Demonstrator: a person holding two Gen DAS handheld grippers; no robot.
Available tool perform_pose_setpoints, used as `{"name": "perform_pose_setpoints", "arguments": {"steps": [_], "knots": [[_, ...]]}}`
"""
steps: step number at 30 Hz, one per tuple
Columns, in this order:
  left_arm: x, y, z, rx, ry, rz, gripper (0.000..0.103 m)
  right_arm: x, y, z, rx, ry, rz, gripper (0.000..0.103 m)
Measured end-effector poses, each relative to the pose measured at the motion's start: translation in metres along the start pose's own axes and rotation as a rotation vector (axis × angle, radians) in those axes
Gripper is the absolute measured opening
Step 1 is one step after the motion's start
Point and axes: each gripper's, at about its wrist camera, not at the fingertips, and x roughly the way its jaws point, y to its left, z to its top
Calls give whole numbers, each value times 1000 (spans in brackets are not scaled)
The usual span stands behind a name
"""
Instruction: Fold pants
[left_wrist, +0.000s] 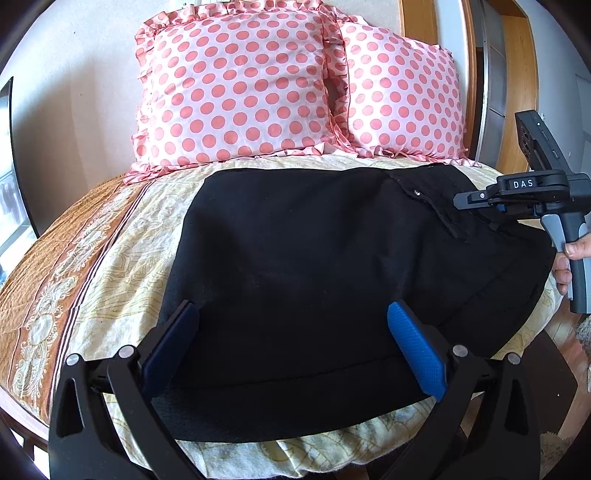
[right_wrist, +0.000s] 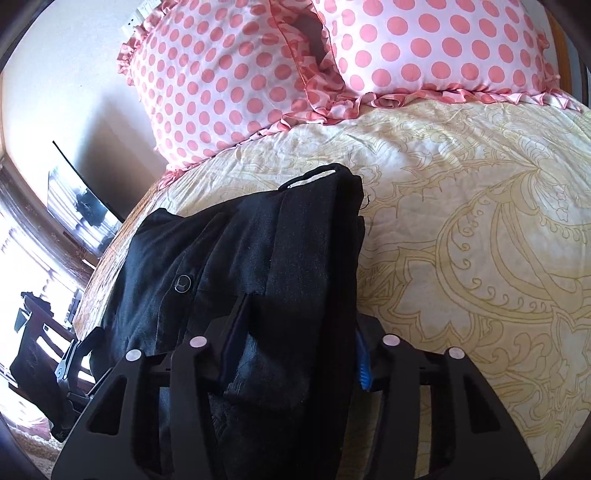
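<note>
Black pants (left_wrist: 295, 266) lie spread on the bedspread (left_wrist: 110, 295), just in front of the two pink polka-dot pillows (left_wrist: 236, 92), with the waist end and a small button (right_wrist: 182, 283) toward the right side. Left gripper (left_wrist: 291, 317) sits low over the pants edge farthest from the pillows, blue-padded fingers (left_wrist: 415, 350) wide apart, black cloth lying between them but not pinched. Right gripper (right_wrist: 295, 325) is at the waist end of the pants, fingers pressed in on a bunched fold of the black fabric, which runs up from the jaws toward the pillows. In the left wrist view the right gripper's handle is held by a hand (left_wrist: 576, 254) beside the pants.
</note>
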Motion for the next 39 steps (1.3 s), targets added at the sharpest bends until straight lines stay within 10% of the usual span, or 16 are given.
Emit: {"name": "perform_pose_setpoints", "arguments": {"steps": [7,15,20,27,35,39], "knots": [[-1,0,-1,2,1,0,101,-10,40,-1,-192,-58,-133,31],[-1,-1,-2,1,0,2,101,8,-10,3,57,15,44,43],[-3,1,2,-2,13,-19,101,-9,25,1,-99,-67,-19,23],[-14,49,35,-122,-13,-94,101,-17,52,-1,-216,-99,-50,22],[58,136,76,-383,190,-141,92,-12,31,-4,-113,-86,-22,22],[94,154,76,-507,303,-296,82,-12,32,-5,-107,-86,-19,22]]}}
